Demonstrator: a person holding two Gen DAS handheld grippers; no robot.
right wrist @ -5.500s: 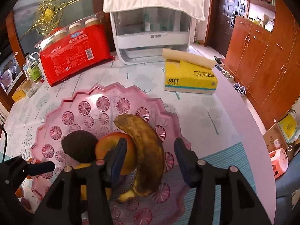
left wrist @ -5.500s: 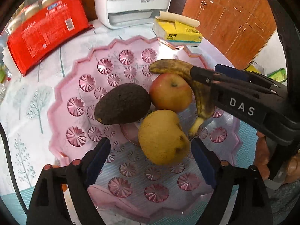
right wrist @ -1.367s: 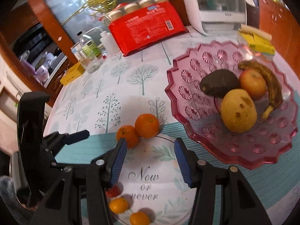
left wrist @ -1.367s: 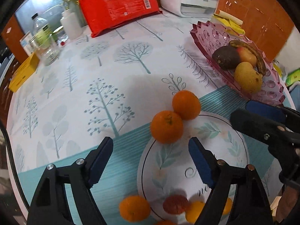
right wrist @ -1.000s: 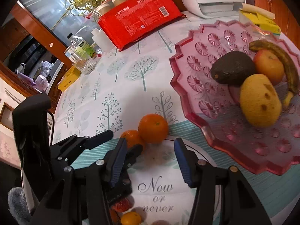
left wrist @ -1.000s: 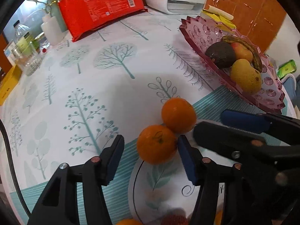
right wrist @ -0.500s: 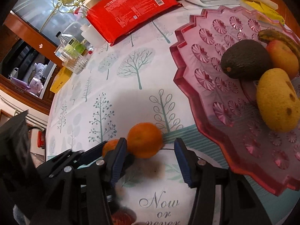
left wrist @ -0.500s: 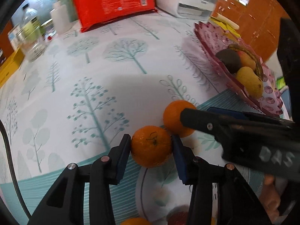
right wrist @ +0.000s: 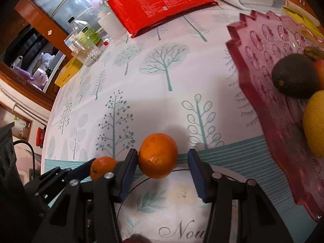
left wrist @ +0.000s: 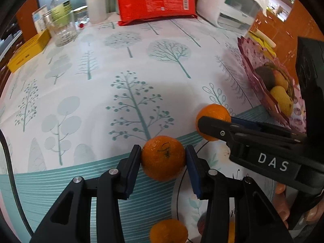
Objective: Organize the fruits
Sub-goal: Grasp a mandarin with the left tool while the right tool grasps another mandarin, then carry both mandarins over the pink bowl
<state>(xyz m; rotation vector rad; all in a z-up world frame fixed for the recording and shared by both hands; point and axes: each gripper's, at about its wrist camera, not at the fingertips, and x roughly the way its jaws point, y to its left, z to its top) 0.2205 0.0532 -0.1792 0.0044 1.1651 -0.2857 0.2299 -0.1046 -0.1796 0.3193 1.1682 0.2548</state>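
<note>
Left wrist view: left gripper (left wrist: pixel 163 159) is clamped on a tangerine (left wrist: pixel 163 158), both pads touching its sides, so it can be lifted off the tablecloth (left wrist: pixel 129 77). Right wrist view: right gripper (right wrist: pixel 160 167) is closing around a second tangerine (right wrist: pixel 157 155); the left pad touches, a gap remains at the right. Pink fruit tray (right wrist: pixel 263 93), likely the destination, sits ahead-right of that gripper, already holding other fruit.

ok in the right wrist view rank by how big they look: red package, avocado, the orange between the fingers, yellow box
1. red package
2. avocado and orange look alike; the orange is nearer the camera, so unsure
3. yellow box
</note>
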